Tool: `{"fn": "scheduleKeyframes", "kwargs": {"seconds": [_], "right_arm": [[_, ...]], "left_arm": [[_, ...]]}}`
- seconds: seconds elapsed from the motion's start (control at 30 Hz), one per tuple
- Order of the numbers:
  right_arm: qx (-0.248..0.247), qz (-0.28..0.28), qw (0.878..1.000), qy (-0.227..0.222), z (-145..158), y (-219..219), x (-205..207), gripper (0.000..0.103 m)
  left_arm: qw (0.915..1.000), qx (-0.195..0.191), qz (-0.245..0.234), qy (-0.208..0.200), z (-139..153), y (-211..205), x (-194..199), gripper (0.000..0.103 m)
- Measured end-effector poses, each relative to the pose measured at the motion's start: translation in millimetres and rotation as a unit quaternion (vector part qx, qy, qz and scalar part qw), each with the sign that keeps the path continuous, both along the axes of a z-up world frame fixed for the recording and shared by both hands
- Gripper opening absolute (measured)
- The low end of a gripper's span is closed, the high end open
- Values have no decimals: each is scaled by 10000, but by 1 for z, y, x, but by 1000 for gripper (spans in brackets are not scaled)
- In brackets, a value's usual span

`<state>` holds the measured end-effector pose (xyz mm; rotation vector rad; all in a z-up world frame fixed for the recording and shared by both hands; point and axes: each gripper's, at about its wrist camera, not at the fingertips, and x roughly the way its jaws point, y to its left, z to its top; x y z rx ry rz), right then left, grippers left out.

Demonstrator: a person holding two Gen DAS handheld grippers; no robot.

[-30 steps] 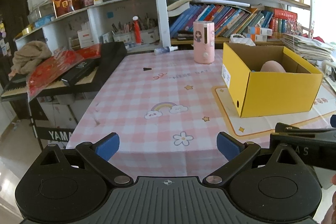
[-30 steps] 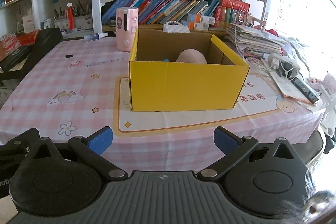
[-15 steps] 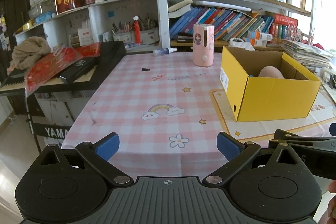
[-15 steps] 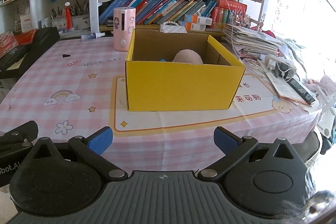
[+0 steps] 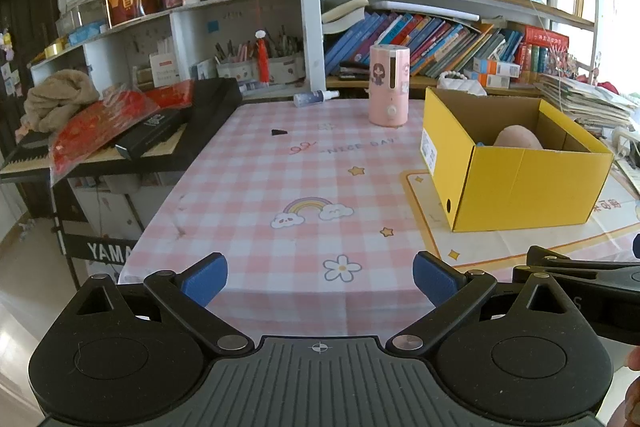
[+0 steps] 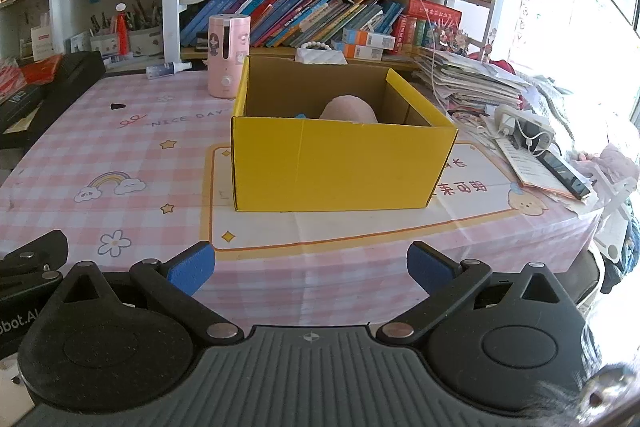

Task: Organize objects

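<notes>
A yellow cardboard box [image 5: 520, 187] [image 6: 340, 167] stands open-topped on the pink checked tablecloth [image 5: 288, 179] [image 6: 120, 147]. Inside it a rounded pink object [image 5: 518, 138] [image 6: 349, 110] shows above the rim, with a bit of something blue beside it. A pink cylinder [image 5: 389, 85] [image 6: 229, 55] stands behind the box. My left gripper [image 5: 320, 277] is open and empty, back at the table's near edge, left of the box. My right gripper [image 6: 311, 263] is also open and empty, at the near edge facing the box.
A small spray bottle [image 5: 316, 97] [image 6: 168, 69] and a tiny black piece [image 5: 279, 132] [image 6: 117, 105] lie on the cloth. A black keyboard [image 5: 132, 143] with red wrapping flanks the left. Shelves of books [image 6: 300, 15] stand behind; stacked papers [image 6: 472, 83] and a phone [image 6: 564, 173] lie at right.
Both grippers have drawn back from the table, so the box and cloth look smaller and farther. Both stay open and empty.
</notes>
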<state>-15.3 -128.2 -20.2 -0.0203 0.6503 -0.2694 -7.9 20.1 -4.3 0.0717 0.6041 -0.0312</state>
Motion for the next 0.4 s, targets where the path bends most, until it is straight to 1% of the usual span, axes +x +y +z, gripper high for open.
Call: {"fn": "scheduleKeyframes", "kwargs": {"seconds": [0.13,0.4], "right_arm": [[-4,5,10000,6,0,0,0,103],[-10,-1,10000,14,0,1,2,103]], "left_arm": [[10000,-69,6,64,-2,2,2,100],[10000,-71,0,60,-2,2,3,100]]}}
